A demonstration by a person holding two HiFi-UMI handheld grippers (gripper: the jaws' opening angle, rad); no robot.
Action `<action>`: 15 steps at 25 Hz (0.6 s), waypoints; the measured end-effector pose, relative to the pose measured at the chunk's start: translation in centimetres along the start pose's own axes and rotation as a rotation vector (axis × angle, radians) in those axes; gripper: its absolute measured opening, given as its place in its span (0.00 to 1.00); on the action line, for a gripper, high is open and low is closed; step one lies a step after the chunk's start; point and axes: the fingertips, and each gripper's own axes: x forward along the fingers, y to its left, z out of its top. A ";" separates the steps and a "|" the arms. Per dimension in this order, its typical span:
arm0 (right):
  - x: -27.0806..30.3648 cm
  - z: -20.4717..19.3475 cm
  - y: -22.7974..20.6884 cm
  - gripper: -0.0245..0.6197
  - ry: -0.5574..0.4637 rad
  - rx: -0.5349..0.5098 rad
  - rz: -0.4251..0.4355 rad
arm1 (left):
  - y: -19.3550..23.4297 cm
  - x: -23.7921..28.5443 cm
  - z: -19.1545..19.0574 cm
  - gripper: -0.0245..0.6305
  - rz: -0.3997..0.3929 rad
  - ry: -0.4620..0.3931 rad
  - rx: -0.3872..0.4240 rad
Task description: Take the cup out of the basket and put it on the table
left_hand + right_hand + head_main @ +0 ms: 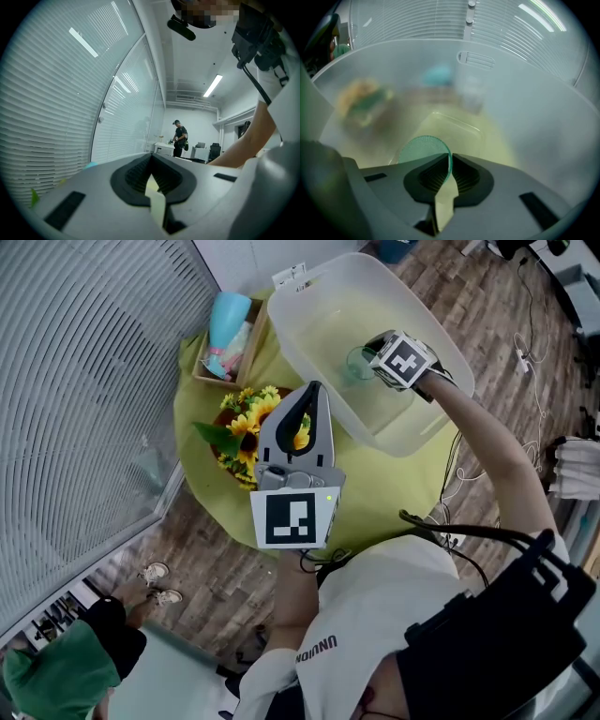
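A translucent green cup [357,363] stands inside the white plastic basket [309,357] on the yellow-green table [394,493]. My right gripper [372,358] reaches down into the basket. In the right gripper view the cup's [423,150] rim wall runs between the pads of the right gripper [450,161], which is shut on it. The basket's frosted wall [525,108] surrounds that view. My left gripper [314,390] hovers over the table's near side, shut and holding nothing. In the left gripper view the left gripper [151,165] points level toward the window blinds.
A bunch of sunflowers [246,427] sits under the left gripper. A wooden box holding a light blue vessel [228,334] stands at the table's far left. A person in green [56,671] is on the floor side, and another person [179,138] stands far off.
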 end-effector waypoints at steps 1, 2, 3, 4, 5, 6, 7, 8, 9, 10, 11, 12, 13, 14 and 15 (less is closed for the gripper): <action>-0.2 0.1 0.1 0.10 -0.005 0.006 0.002 | -0.1 0.0 0.0 0.06 0.000 -0.001 0.000; -0.3 0.1 0.1 0.10 -0.010 0.011 0.004 | -0.1 0.0 0.1 0.06 0.000 -0.002 0.000; -0.4 0.2 0.2 0.10 -0.014 0.011 0.003 | -0.1 0.0 0.0 0.06 -0.001 -0.002 0.001; -0.6 0.3 0.2 0.10 -0.017 0.005 -0.001 | -0.1 0.0 0.0 0.06 -0.001 -0.001 0.001; -0.7 0.4 0.2 0.10 -0.020 -0.003 -0.005 | -0.1 0.0 0.0 0.06 -0.001 0.001 0.000; -0.9 0.5 0.3 0.10 -0.024 -0.008 -0.009 | -0.1 0.0 0.0 0.06 -0.001 0.002 -0.002; -1.2 0.7 0.4 0.10 -0.031 -0.010 -0.012 | -0.2 0.0 0.0 0.06 -0.001 0.001 -0.001; -1.5 0.9 0.4 0.10 -0.042 -0.010 -0.016 | -0.2 -0.1 0.1 0.06 -0.001 0.000 0.000; -1.8 1.1 0.4 0.10 -0.055 -0.011 -0.023 | -0.2 -0.1 0.1 0.06 -0.001 -0.001 0.000; -2.1 1.4 0.4 0.10 -0.069 -0.015 -0.031 | -0.3 -0.2 0.2 0.06 0.000 -0.003 0.001; -2.4 1.6 0.3 0.10 -0.082 -0.020 -0.040 | -0.3 -0.2 0.3 0.06 0.000 -0.007 0.002; -2.8 1.9 0.3 0.10 -0.095 -0.025 -0.050 | -0.4 -0.3 0.4 0.06 0.000 -0.010 0.005; -3.2 2.2 0.3 0.10 -0.109 -0.029 -0.058 | -0.5 -0.3 0.5 0.06 0.000 -0.013 0.006; -3.6 2.5 0.4 0.10 -0.124 -0.031 -0.064 | -0.6 -0.4 0.5 0.06 0.000 -0.013 0.007; -4.0 2.8 0.4 0.10 -0.139 -0.033 -0.069 | -0.7 -0.5 0.5 0.06 0.000 -0.014 0.009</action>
